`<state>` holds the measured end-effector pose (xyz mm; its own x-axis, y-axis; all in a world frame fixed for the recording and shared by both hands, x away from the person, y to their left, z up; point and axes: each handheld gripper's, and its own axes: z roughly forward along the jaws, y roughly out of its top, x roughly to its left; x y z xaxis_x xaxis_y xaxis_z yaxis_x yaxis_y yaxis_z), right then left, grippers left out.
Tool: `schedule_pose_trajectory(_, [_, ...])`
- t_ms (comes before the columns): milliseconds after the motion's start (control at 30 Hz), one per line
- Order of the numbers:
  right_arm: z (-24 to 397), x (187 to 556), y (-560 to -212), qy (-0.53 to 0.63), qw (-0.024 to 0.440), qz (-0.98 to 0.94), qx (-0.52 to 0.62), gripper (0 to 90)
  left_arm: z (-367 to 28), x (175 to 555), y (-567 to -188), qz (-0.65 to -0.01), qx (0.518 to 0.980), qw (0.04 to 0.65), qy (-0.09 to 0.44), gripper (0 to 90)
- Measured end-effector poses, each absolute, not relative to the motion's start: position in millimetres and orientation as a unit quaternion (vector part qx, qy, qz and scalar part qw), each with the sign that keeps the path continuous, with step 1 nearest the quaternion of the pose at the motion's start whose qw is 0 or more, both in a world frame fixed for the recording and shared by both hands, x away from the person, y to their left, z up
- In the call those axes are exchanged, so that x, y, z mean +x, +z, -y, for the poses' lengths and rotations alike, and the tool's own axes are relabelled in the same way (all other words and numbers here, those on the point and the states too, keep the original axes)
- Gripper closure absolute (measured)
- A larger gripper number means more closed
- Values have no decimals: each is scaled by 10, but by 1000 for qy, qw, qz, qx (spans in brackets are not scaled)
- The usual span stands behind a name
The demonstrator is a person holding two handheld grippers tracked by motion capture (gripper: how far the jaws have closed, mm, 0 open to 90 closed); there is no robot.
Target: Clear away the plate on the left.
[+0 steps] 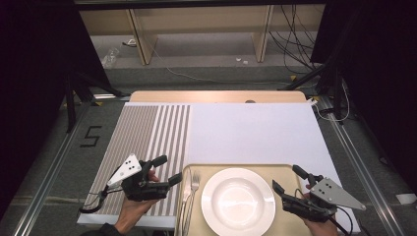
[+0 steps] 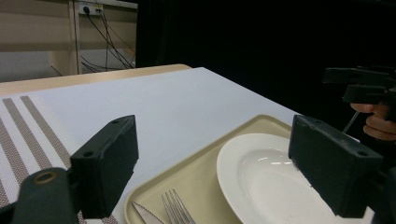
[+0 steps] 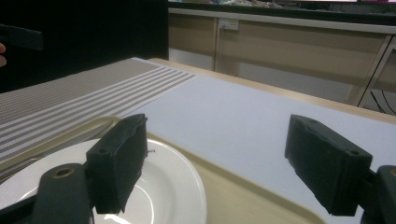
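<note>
the high view looks forward and down from above the near side of the table (image 1: 246,125), taking in its whole top and the floor beyond. the left gripper view sits low and close over the tray (image 2: 205,172), facing across the white plate (image 2: 266,177). the right gripper view is equally low, facing across the same plate (image 3: 173,186) toward the striped mat (image 3: 70,100). all three views share the plate.

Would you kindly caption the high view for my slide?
Two open grippers, left gripper and right gripper, flank a tray holding plate, fork and knife.
</note>
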<state>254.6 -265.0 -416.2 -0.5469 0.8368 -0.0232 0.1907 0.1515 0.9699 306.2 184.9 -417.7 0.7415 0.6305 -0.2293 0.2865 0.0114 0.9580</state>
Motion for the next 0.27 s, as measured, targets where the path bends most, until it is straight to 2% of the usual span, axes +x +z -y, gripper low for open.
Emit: schedule_pose_trajectory(267, [2648,2550,-4165,538,301,-696,368,219,-1847,3062,-4177,-332,690,629,138,157])
